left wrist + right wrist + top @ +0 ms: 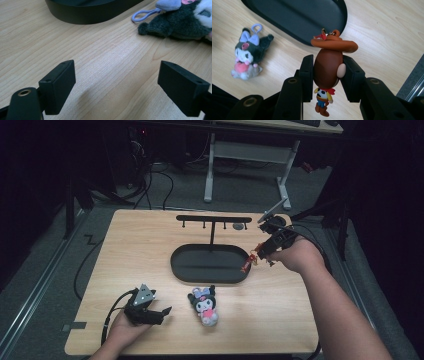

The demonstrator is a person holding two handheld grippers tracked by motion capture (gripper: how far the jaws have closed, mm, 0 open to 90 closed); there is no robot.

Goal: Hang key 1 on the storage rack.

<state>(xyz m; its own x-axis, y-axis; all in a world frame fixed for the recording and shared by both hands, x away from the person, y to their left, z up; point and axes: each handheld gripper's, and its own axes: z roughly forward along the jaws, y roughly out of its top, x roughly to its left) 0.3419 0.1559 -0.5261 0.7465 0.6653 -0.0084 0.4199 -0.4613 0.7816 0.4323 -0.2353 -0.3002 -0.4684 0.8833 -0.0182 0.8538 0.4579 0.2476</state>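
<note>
From the high view, a person's right gripper [261, 251] hangs above the wooden table [150, 250] at about three o'clock from the black oval tray [186, 270], a small cowboy figure [248, 260] dangling from its jaws just past the tray's right rim; detail on the figure is too small here to read with confidence. A black hook stand [214, 220] rises from the tray's far side. At seven o'clock from the tray the left gripper [161, 312] rests low near the table's front edge, and a black-and-white plush toy [205, 305] lies at six o'clock, just beside the tray's near rim. In the left gripper view, the jaws stand wide apart over bare wood with nothing between them; the plush toy [180, 20] and its lilac loop [143, 15] lie at one o'clock, the tray's wall [85, 15] at twelve. In the right gripper view, the right gripper [328, 75] clamps the cowboy figure [327, 68] by its brown head, orange hat upward, legs hanging free; the tray [297, 17] sits at twelve o'clock, the plush toy [248, 56] at ten.
</note>
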